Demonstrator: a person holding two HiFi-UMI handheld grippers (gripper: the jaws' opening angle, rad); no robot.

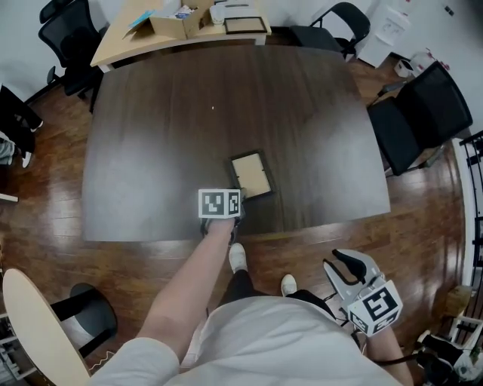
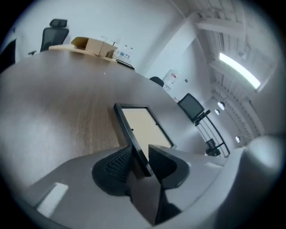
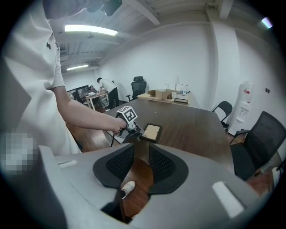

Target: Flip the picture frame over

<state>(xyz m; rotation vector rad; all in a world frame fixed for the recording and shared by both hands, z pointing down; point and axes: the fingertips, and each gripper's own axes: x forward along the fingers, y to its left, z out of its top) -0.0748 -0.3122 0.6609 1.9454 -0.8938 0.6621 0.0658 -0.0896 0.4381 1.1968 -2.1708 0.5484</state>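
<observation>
Fingers (image 2: 117, 166) of the left gripper (image 2: 141, 164) are closed on the picture frame (image 2: 142, 125), with one ribbed pad on each side of its dark border. The frame's tan panel faces up. From the head view the frame sits on the dark counter (image 1: 151, 136), close to the counter's near edge and about midway along it. One corner of the frame is under the left gripper's marker cube. Whether the gripped edge is raised off the counter cannot be told.

The person's bare left forearm (image 1: 198, 283) reaches from the near edge of the counter to that gripper.

The right gripper (image 3: 142, 164) hangs off the counter, below the counter's near right corner and over the wooden floor (image 1: 113, 264). Its fingers stand a narrow gap apart with nothing between them. Only the floor and a white shoe (image 3: 128, 188) show through the gap.

Beyond the far edge of the counter stands a light-wood table (image 1: 124, 36) carrying cardboard boxes (image 1: 170, 22) and a second framed panel (image 1: 245, 25). A black office chair (image 1: 419, 113) stands off the counter's right edge, and another (image 1: 64, 26) off its far left corner.
</observation>
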